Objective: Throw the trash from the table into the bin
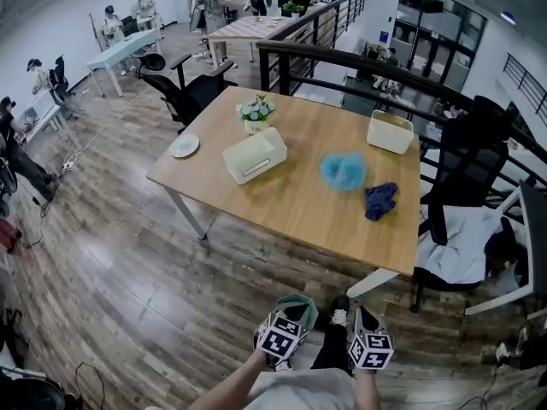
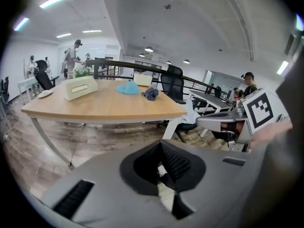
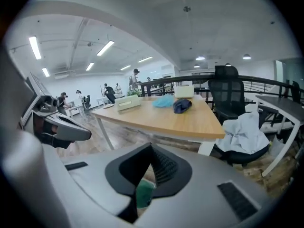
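Observation:
On the wooden table lie a fluffy light-blue wad and a crumpled dark-blue cloth. Both show again in the left gripper view, the wad and the cloth, and in the right gripper view, the wad and the cloth. My left gripper and right gripper hang low in front of me, well short of the table. The left gripper has its jaws together and empty. The right gripper is shut too, holding nothing. A green-rimmed container sits on the floor under the left gripper.
A cream tissue box, a small flower pot, a white plate and a white tub also stand on the table. Black office chairs flank its right side, one draped with white cloth. People work at desks far behind.

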The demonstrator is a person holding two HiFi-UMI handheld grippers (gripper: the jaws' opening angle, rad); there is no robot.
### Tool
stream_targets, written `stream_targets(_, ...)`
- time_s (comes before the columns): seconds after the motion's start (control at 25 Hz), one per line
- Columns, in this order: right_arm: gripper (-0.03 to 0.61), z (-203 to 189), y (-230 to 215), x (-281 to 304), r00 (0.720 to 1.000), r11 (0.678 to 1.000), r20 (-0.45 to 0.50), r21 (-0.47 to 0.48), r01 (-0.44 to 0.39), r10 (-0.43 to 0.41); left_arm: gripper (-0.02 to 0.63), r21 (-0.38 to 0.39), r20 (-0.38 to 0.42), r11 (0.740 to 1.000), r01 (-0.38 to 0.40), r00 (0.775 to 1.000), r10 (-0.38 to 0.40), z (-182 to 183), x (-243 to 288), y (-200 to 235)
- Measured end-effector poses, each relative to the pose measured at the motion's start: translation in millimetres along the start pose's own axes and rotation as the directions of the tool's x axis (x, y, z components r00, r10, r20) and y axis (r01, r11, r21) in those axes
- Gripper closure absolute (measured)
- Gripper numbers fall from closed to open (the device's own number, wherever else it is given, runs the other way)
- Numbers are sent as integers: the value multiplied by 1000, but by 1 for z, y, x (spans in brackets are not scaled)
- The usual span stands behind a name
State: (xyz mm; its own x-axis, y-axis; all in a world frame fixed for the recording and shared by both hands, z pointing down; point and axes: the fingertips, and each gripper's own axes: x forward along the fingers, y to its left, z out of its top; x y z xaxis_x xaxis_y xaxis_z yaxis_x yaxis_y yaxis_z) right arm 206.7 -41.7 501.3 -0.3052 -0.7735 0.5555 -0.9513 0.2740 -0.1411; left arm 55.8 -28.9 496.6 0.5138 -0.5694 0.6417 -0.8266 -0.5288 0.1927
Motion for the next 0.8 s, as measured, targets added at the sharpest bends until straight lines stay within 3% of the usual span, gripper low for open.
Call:
stream_targets(0.52, 574, 96, -108, 93, 997, 992, 73, 119, 28, -36, 586, 80, 11, 996, 33, 999, -34, 134, 117, 27)
stream_targets(0.8, 563, 133, -163, 135, 999, 995, 33, 90, 37, -40, 587, 107, -27, 992, 68, 998, -65, 197, 181, 14)
